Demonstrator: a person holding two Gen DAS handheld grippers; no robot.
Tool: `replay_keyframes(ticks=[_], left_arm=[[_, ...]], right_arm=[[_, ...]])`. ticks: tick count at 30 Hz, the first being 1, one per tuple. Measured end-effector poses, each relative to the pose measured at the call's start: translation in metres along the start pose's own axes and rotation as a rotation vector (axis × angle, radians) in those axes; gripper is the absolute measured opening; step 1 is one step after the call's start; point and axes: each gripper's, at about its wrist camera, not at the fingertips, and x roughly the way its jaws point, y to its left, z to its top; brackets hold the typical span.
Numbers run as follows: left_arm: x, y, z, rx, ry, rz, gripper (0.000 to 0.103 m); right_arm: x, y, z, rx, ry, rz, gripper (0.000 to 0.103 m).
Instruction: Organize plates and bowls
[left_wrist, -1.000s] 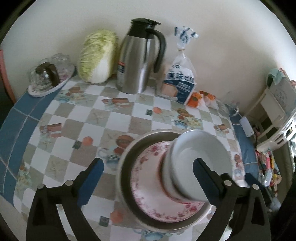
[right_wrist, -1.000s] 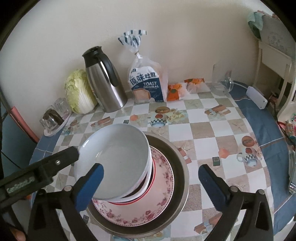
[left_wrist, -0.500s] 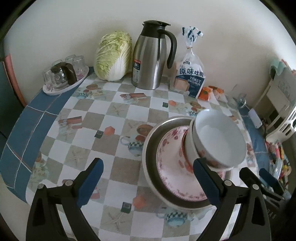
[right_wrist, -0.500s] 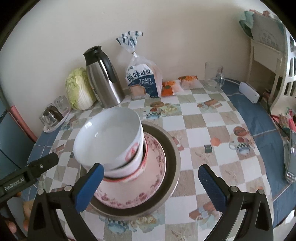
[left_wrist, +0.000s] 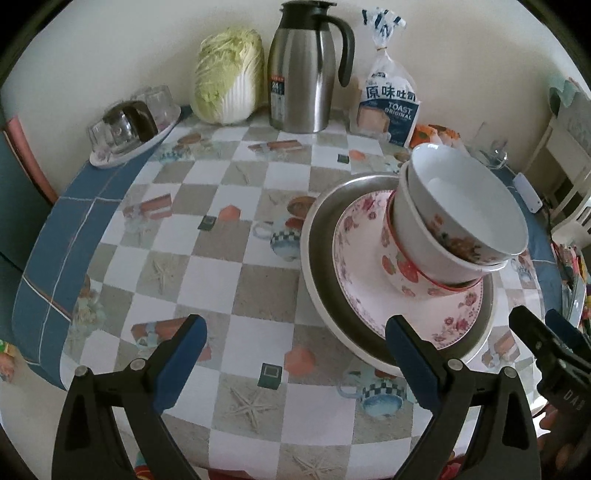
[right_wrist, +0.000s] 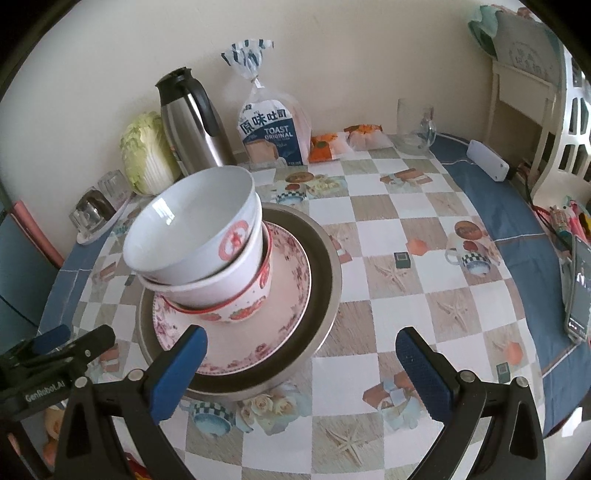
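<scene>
A wide steel plate lies on the checked table. On it rests a pink floral plate. Three nested bowls stand on that plate; the top white bowl leans a little. My left gripper hangs open in front of the stack and to its left, holding nothing. The right gripper is open too, just in front of the stack's right side, clear of the dishes. Each gripper's tip shows at the edge of the other view.
Along the back wall stand a cabbage, a steel thermos jug, a toast bag and snack packets. A tray of glasses sits at the far left, a glass mug and a white box at the right.
Both grippers have drawn back and away from the bowl stack. The top white bowl, earlier between the left gripper's fingers, now rests free on the stack.
</scene>
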Motion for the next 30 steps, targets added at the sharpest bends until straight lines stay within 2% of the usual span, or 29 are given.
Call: replay_keyframes(ticks=[9,30], left_arm=[[0.008,-0.006,-0.003,0.035,0.031,0.043,0.097],[0.011,0.001,-0.002,0.005,0.049,0.049,0.097]], right_arm=[[0.007,0.002,-0.002,-0.016,0.023,-0.017,0.103],[0.016,0.008,-0.004,-0.05,0.053,-0.038,0.103]])
